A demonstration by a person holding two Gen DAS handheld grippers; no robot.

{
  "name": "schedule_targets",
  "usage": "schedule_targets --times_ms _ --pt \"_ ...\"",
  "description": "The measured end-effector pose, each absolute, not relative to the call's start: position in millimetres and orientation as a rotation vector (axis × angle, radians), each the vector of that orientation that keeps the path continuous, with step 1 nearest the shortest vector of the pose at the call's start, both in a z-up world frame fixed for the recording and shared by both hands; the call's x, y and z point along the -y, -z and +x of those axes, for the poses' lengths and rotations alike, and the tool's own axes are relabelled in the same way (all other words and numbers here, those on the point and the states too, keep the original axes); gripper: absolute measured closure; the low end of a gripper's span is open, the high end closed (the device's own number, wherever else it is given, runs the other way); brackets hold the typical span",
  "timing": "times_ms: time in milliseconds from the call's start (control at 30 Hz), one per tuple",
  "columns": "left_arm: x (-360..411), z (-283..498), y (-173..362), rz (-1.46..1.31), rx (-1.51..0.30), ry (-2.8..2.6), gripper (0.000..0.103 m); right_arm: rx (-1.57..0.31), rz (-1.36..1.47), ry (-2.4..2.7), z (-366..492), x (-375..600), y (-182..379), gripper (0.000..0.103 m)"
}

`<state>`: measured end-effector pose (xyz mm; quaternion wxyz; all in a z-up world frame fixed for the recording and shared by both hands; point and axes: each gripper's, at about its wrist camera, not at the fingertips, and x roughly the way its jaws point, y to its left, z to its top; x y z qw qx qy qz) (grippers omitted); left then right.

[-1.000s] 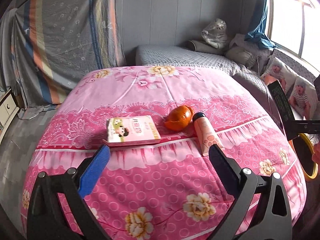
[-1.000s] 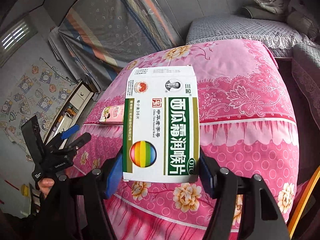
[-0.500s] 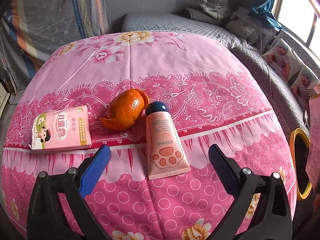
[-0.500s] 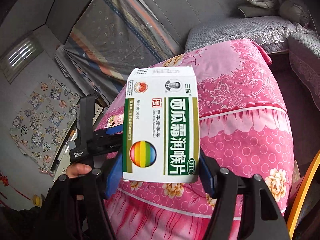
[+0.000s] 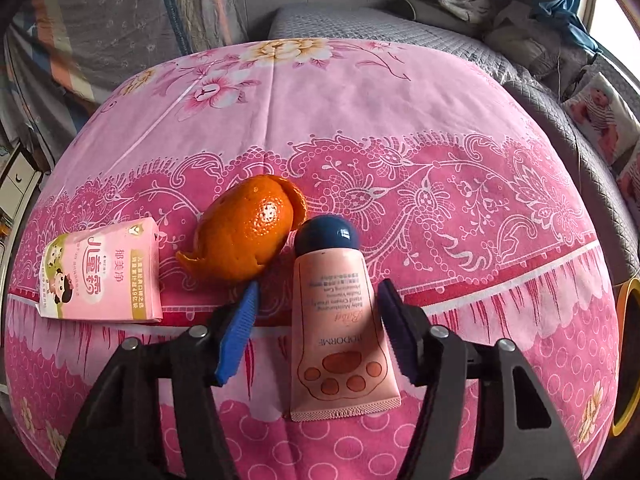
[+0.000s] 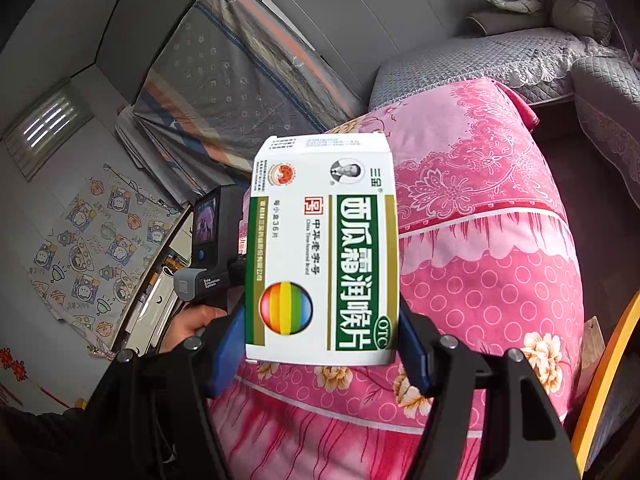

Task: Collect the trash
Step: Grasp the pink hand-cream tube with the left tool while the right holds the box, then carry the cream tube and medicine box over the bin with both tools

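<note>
Left wrist view: the left gripper [image 5: 316,300] is tilted down over the pink floral bedspread [image 5: 400,120]. Its jaws have just been closing, and the pink hand-cream tube [image 5: 340,328] is now bracketed between them. The right pad is seen at the tube's edge; a gap is left between the blue left pad and the tube, so no clamp is made out yet. The tube lies flat, its dark blue cap pointing away from the camera. The orange peel [image 5: 246,228] sits just left of the cap, touching or nearly touching it. A small pink carton [image 5: 102,272] lies left of the peel, apart from the tube.

Right wrist view: the right gripper [image 6: 322,344] is clamped on a white-and-green medicine box [image 6: 324,248], held upright in the air by its lower sides, above the bedspread's near edge. The left gripper's body is seen left of the box, held by a hand [image 6: 192,326]. An orange rim [image 6: 604,364] is visible at far right of the box.
</note>
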<state>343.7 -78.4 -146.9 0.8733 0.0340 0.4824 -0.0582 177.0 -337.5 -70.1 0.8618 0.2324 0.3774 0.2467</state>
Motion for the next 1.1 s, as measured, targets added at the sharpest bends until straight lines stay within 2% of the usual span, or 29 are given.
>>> schedule_targets --times_ms 67,233,667,1100 --pt "79 343 147 0.077 -0.998 0.114 0.064 -0.790 0.490 -0.510 176 339 70 0.040" --pt "75 320 123 0.036 -0.936 0.134 0.064 -0.780 0.483 -0.500 168 339 63 0.040" --pt "85 196 16 0.032 -0.589 0.296 0.064 -0.759 0.567 -0.445 133 363 60 0.041" --pt "153 150 -12 0.095 -0.490 0.481 0.064 -0.646 0.640 -0.260 79 438 52 0.041"
